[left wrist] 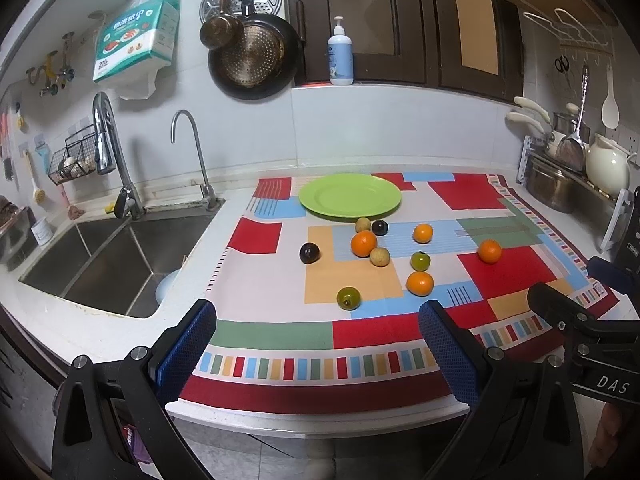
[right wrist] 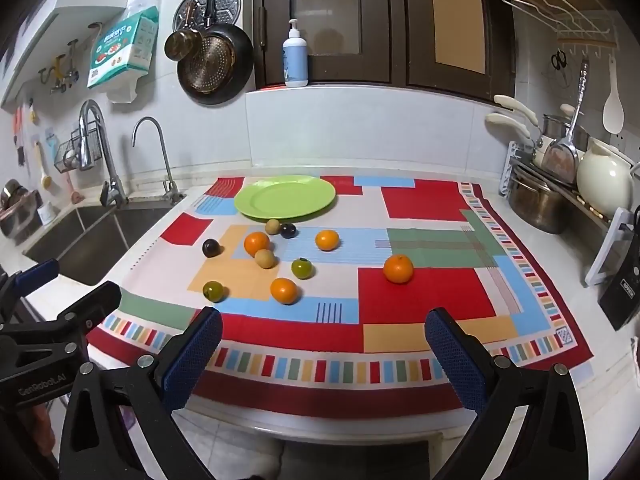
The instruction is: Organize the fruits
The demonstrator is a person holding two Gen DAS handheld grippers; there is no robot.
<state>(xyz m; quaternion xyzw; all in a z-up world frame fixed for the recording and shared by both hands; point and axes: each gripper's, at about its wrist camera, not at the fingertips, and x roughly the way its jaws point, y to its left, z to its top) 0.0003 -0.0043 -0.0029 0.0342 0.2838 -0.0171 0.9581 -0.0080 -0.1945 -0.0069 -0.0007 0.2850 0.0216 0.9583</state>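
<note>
Wide look at the counter and nothing has been sorted yet, by the look of it: the patchwork cloth [left wrist: 280,280] fills the middle of the left wrist view, and at its far edge, just above centre frame, sits the green plate [left wrist: 350,196], completely bare. Every fruit lies loose on the cloth below the plate. Four oranges: one centre frame [left wrist: 363,243] in a tight cluster, one to its right [left wrist: 423,233], one further right on the red patch [left wrist: 489,251], one lower down [left wrist: 420,283]. Two green fruits, one mid-frame [left wrist: 420,261] and one lower, nearest the camera [left wrist: 348,298]. Two dark plums, one out to the left [left wrist: 309,253], one just under the plate rim [left wrist: 379,227]. Two small tan fruits, one beside that plum [left wrist: 363,224], one tucked against the central orange [left wrist: 379,257]. Now the tools: the left gripper [left wrist: 318,338] hangs at bottom frame, jaws spread wide, nothing between them. Same story for the right gripper [right wrist: 324,342] in its own view, gaping and holding nothing, short of the fruit. My read is the whole job remains, all ten pieces.
</note>
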